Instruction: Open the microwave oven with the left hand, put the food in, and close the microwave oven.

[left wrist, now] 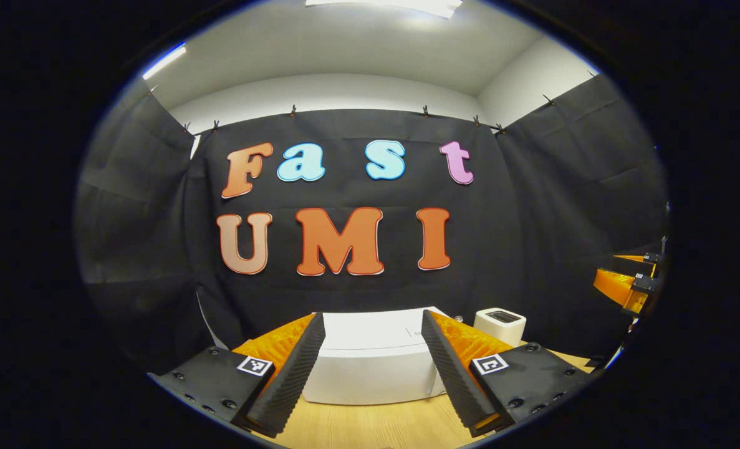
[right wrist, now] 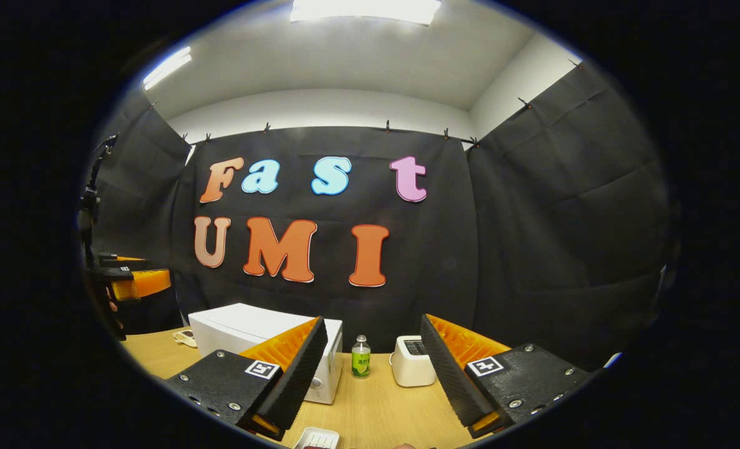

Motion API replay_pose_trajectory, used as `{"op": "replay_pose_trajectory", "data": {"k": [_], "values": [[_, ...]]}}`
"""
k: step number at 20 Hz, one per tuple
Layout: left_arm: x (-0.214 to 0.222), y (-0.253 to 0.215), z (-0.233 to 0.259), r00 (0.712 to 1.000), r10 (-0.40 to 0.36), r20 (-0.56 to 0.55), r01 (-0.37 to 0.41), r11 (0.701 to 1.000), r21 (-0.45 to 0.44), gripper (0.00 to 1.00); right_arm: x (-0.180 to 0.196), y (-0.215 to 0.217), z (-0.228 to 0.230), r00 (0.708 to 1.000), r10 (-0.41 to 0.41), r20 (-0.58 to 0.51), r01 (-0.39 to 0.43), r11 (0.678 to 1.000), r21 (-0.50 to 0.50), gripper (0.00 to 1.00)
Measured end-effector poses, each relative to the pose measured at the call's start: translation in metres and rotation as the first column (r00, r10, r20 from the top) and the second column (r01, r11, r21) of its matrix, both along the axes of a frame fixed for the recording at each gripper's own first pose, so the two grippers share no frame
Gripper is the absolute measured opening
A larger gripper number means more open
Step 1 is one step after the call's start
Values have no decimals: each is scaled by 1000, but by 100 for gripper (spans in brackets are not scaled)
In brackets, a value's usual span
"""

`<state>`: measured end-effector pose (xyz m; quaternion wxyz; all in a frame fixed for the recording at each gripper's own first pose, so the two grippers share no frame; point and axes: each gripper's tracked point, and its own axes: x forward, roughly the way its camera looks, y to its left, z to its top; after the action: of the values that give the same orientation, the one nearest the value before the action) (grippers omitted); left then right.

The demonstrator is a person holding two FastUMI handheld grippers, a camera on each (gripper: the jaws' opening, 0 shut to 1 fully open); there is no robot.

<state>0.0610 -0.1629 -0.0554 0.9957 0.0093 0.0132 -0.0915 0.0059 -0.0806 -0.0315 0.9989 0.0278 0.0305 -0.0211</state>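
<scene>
My left gripper hangs with fingers spread and empty, microwave straight ahead on the table, right gripper likewise spread over a white dish; I'd drop left lower toward the door edge.
</scene>
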Motion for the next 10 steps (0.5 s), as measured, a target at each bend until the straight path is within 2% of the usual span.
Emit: {"op": "replay_pose_trajectory", "data": {"k": [1,5,10], "values": [[1,-12,-7,1000,-15,4,15,1000,-2,97,-2,-2,-8,1000,2,-8,-2,1000,1,94],[6,-52,-36,998,-50,24,50,999,-5,100,-9,-4,-36,999,17,-39,-16,1000,21,94],[16,-85,-72,996,-92,5,92,995,-29,98,-12,-8,-69,998,24,-64,-23,999,26,94]]}}
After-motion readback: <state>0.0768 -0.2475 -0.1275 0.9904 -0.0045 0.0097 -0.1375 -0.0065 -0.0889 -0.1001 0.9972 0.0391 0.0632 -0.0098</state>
